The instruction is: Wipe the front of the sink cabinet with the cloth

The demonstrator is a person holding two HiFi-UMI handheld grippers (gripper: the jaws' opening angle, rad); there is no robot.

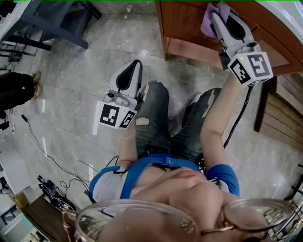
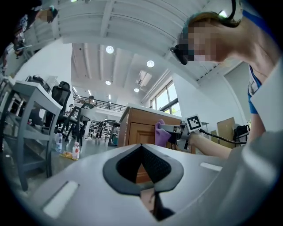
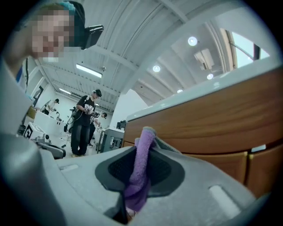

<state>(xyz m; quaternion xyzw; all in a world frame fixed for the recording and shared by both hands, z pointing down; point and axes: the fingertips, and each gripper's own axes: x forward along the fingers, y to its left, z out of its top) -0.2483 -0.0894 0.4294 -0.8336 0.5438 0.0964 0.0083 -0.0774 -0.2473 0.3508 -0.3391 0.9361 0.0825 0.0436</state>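
Note:
In the head view the purple cloth [image 1: 209, 20] is pressed to the brown wooden front of the sink cabinet [image 1: 184, 26], near its top. My right gripper [image 1: 214, 10] is shut on the cloth. The right gripper view shows the cloth [image 3: 140, 170] pinched between the dark pads and sticking up past the tips, with the cabinet front [image 3: 221, 126] close behind. My left gripper [image 1: 138, 63] hangs over the floor beside the person's knee, left of the cabinet, shut and holding nothing. From the left gripper view [image 2: 141, 148] the cabinet [image 2: 140, 129] and the cloth [image 2: 158, 133] lie ahead.
The person's legs in jeans [image 1: 156, 118] are between the grippers. A dark table frame [image 1: 57, 21] stands at the back left, cables [image 1: 52, 163] trail on the tiled floor, and a wooden panel [image 1: 284, 108] stands at the right. Bottles [image 2: 76, 150] sit on the floor.

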